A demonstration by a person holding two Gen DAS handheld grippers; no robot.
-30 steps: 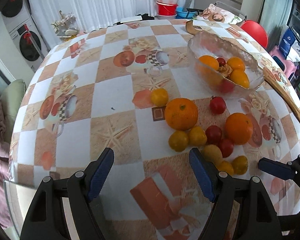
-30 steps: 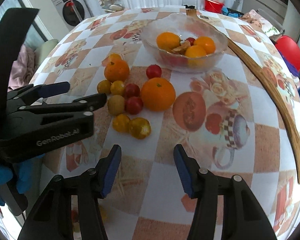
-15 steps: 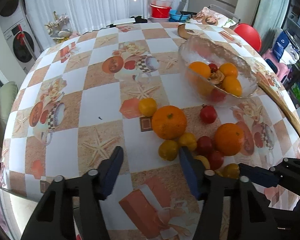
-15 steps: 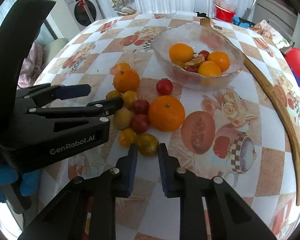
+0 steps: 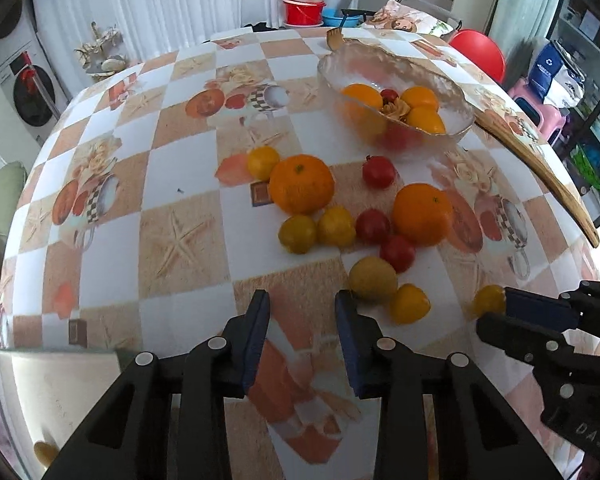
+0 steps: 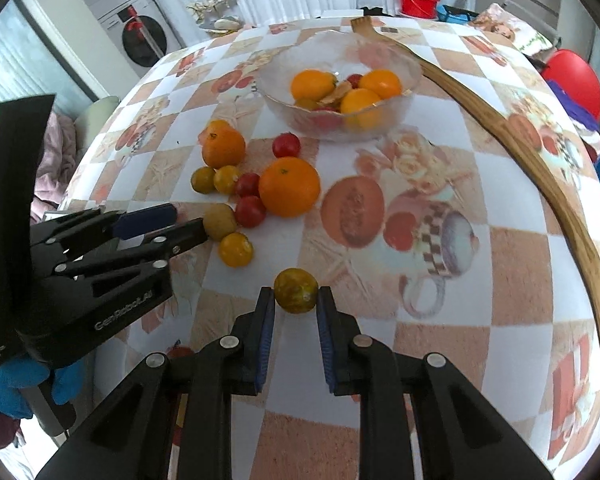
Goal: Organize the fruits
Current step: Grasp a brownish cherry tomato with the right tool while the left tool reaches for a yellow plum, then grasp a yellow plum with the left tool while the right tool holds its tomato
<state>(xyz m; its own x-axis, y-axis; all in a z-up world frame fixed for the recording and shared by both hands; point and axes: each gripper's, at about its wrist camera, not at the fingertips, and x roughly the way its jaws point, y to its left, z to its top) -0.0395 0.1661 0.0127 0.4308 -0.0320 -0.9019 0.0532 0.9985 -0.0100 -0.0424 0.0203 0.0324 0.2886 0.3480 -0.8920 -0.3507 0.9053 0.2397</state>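
A round table [image 6: 440, 368] covered in a checked, fruit-printed cloth was seen in both views, with a long wooden spoon [image 6: 512, 136] lying along its right edge. A glass bowl [image 6: 410, 70] stood toward the far side and already held several oranges and small tomatoes. Between the bowl and the tools a loose cluster of fruit was spread on the cloth: two oranges [image 6: 289, 186], red cherry tomatoes [image 6: 250, 211] and yellow ones [image 6: 236, 249].

The left gripper [image 5: 302, 314] was held low over bare cloth with its fingers spread and nothing between them; a pale yellow tomato [image 5: 373, 279] lay just beside its right fingertip. The right gripper [image 6: 296, 306] was closed around a small yellow-green tomato [image 6: 296, 290], well apart from the bowl and apparently lifted off the cloth, though this could not be confirmed.

The grip was judged the main hazard. The tomato was pinched only at the very fingertips, so it could be squeezed out forward or dropped on the way to the bowl. Being soft, it could also be bruised by a tighter pinch. The neighbouring fruit could be nudged and sent rolling by the left tool.
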